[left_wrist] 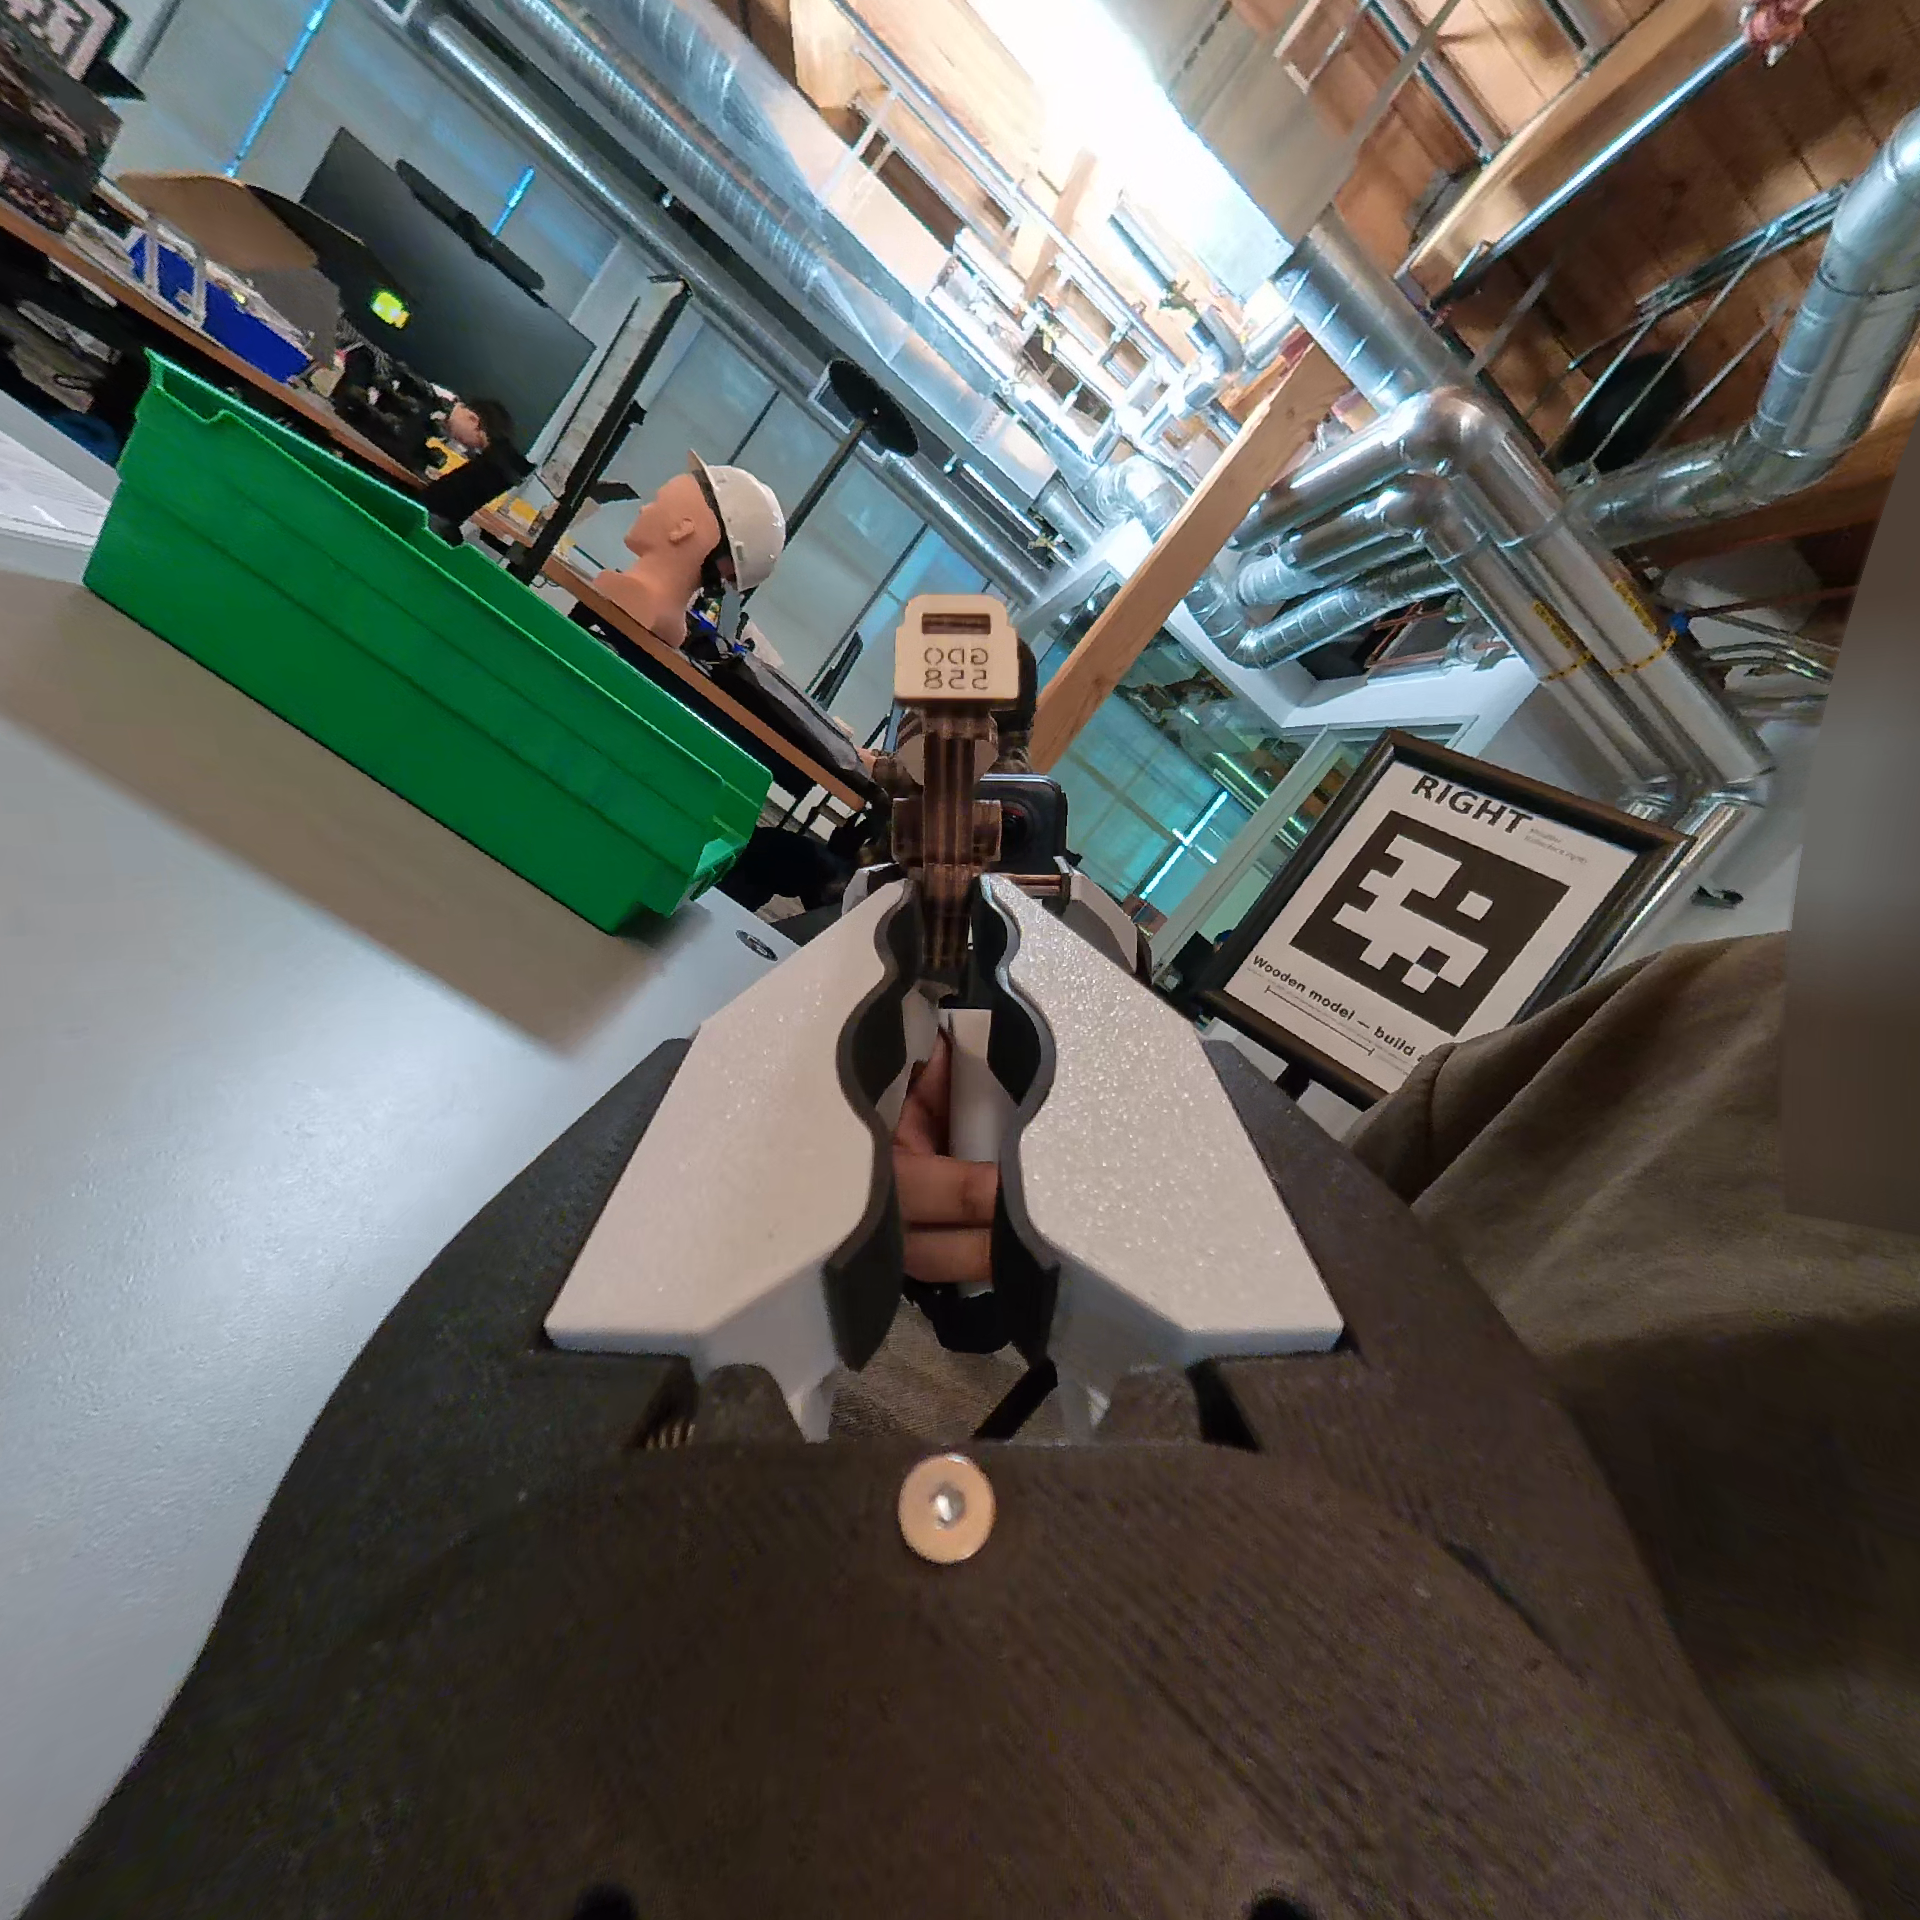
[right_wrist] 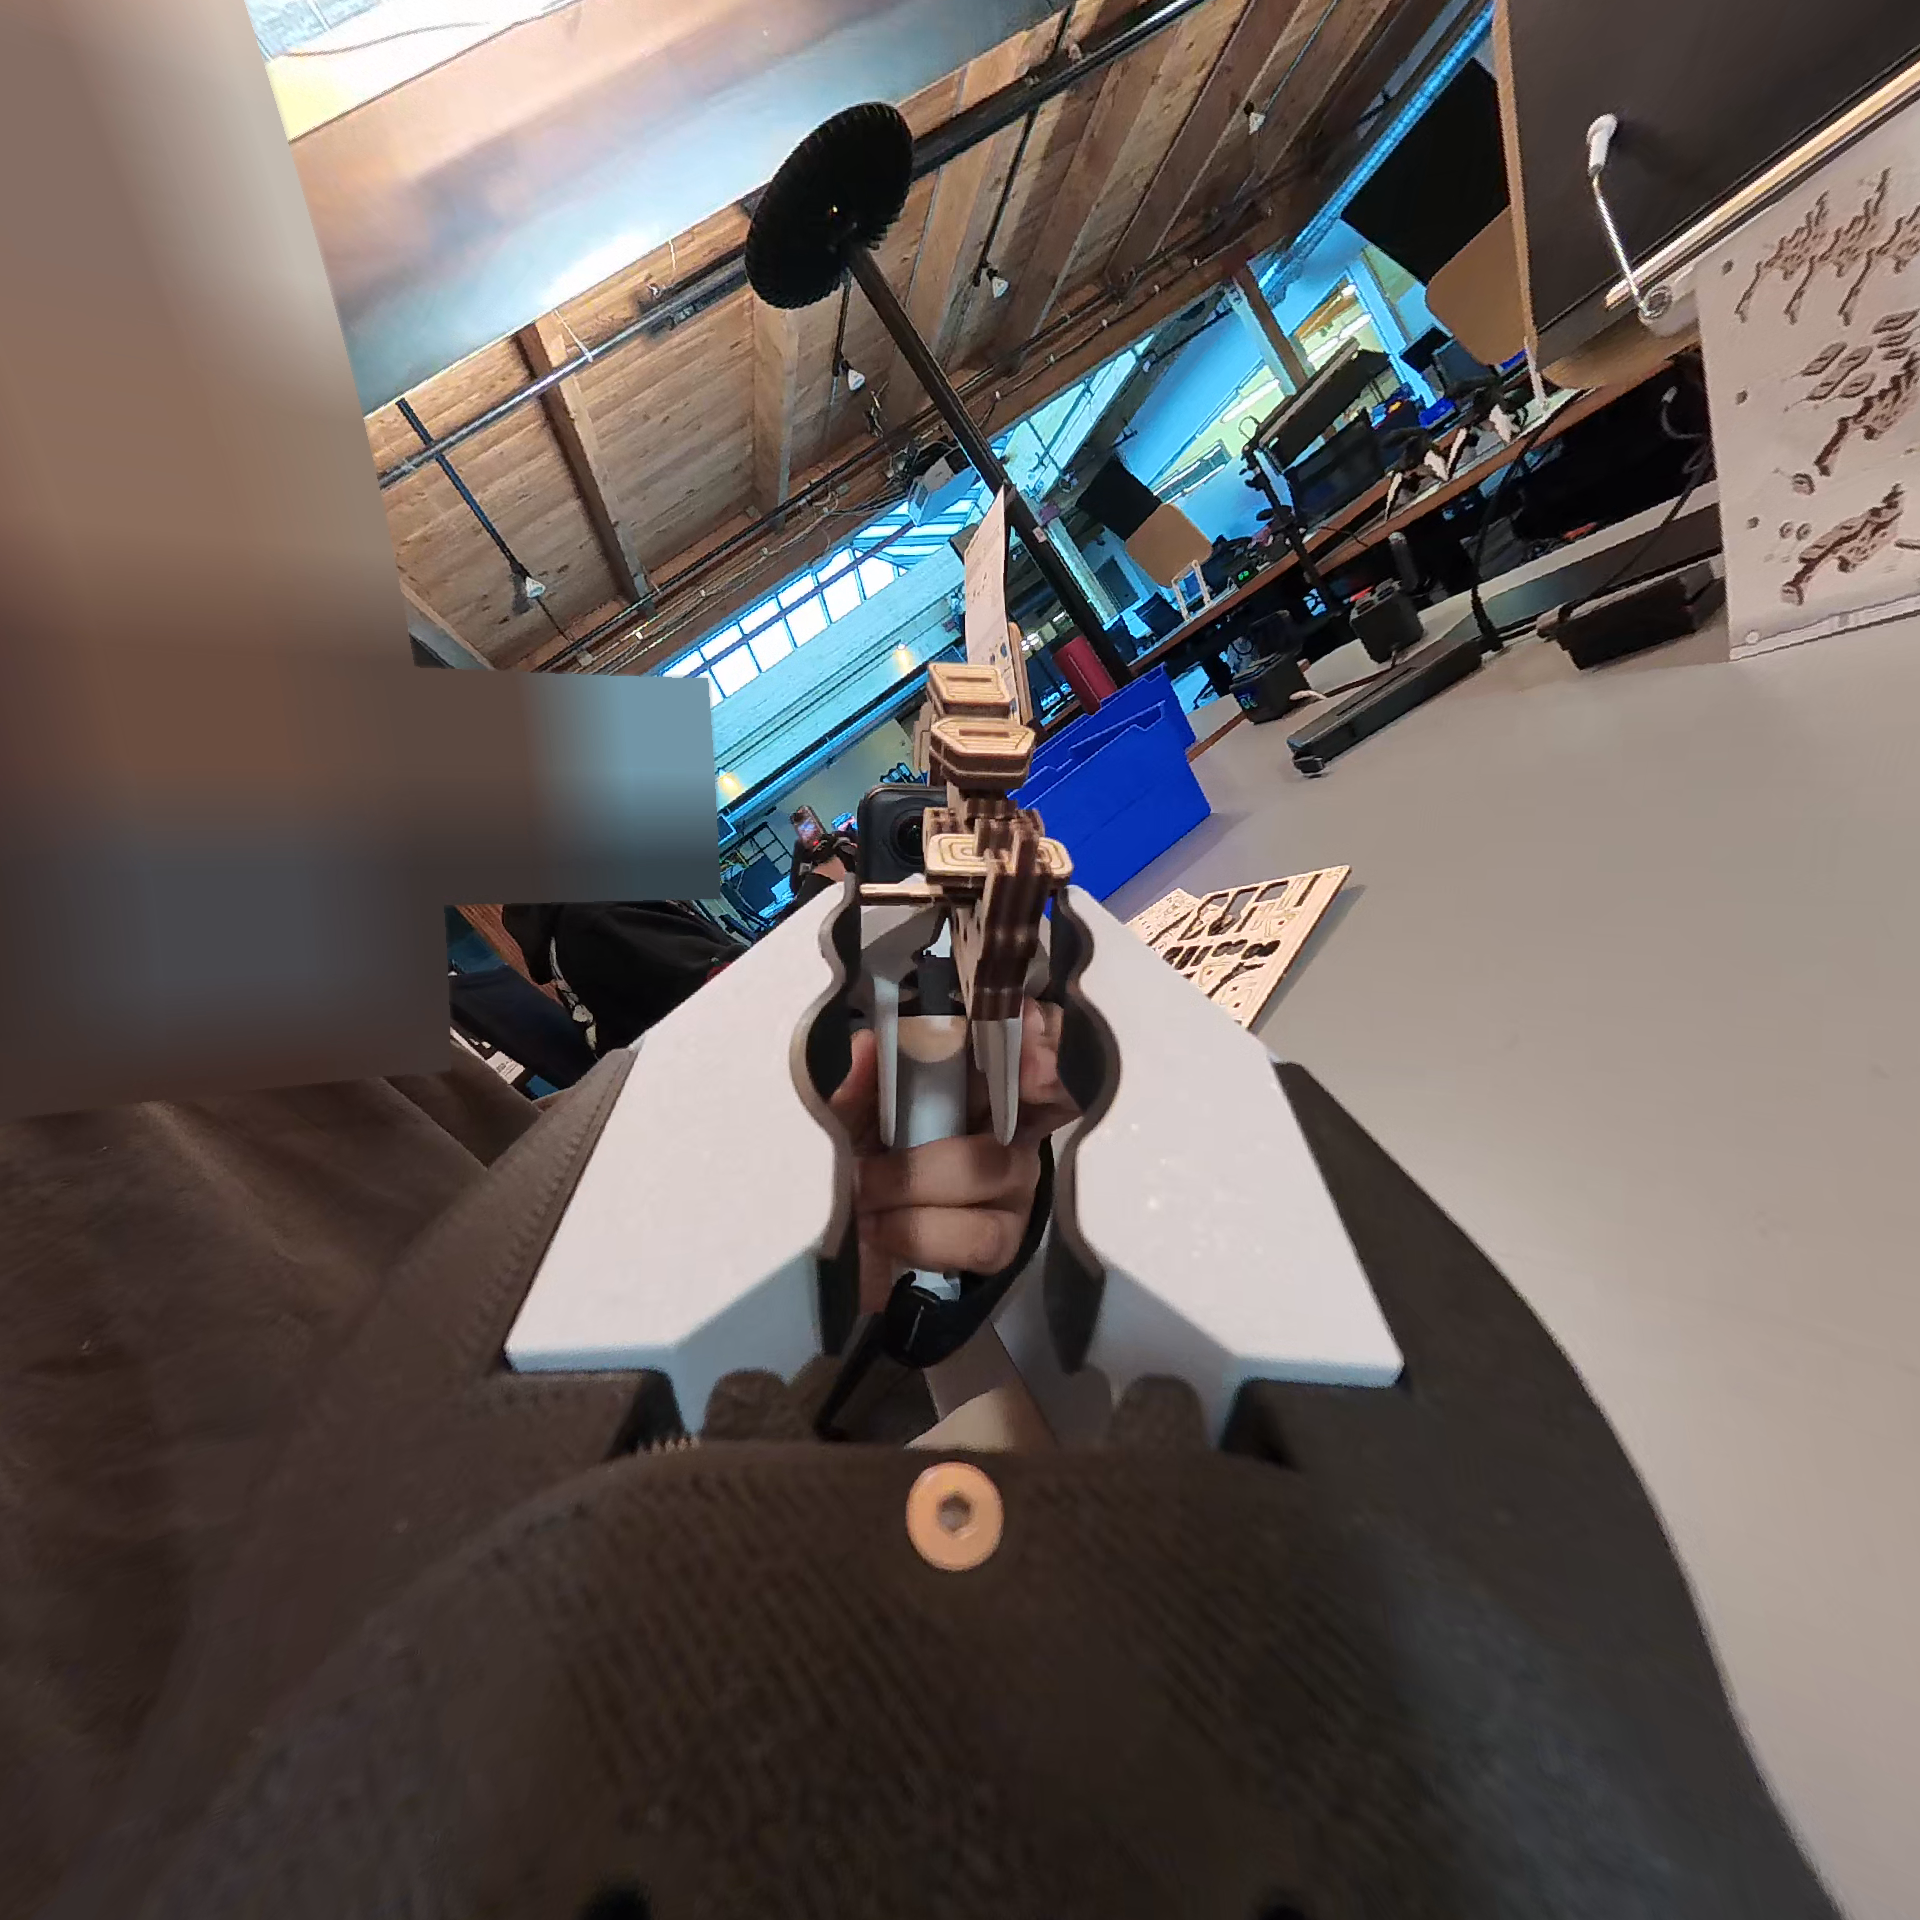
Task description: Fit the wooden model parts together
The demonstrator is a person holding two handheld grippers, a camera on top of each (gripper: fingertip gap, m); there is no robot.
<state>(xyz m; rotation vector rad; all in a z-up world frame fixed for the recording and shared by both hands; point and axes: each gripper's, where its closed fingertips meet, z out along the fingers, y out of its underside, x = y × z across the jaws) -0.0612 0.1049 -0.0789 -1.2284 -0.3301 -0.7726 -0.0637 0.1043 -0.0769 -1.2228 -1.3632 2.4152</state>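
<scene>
Both grippers are raised off the table [right_wrist: 1558, 1039] and face each other, with the wooden model [left_wrist: 948, 821] held in the air between them. The left gripper [left_wrist: 948, 914] has its jaws clenched on the lower stem of the model. The right gripper [right_wrist: 961, 904] has its jaws only partly closed — a thin wooden strip [right_wrist: 894, 891] spans the tips, with the layered model at the right finger — whether it truly grips I cannot tell.

Risks, as I judge them:
- The parts are thin laser-cut ply; pushing off-axis could snap a tab or jam the joint.
- Two rigid holds on one small piece — any twist between the hands could pry it loose.
- A dropped piece falls to the table or lap.

Views differ. The left view shows the model edge-on, a green bin [left_wrist: 416, 665] and a framed marker sign [left_wrist: 1423, 914]. The right view alone shows the model's stacked caps, the parts sheet [right_wrist: 1236, 935] lying on the table, a blue bin [right_wrist: 1112, 769], and the hand [right_wrist: 935, 1205] holding the other gripper.
</scene>
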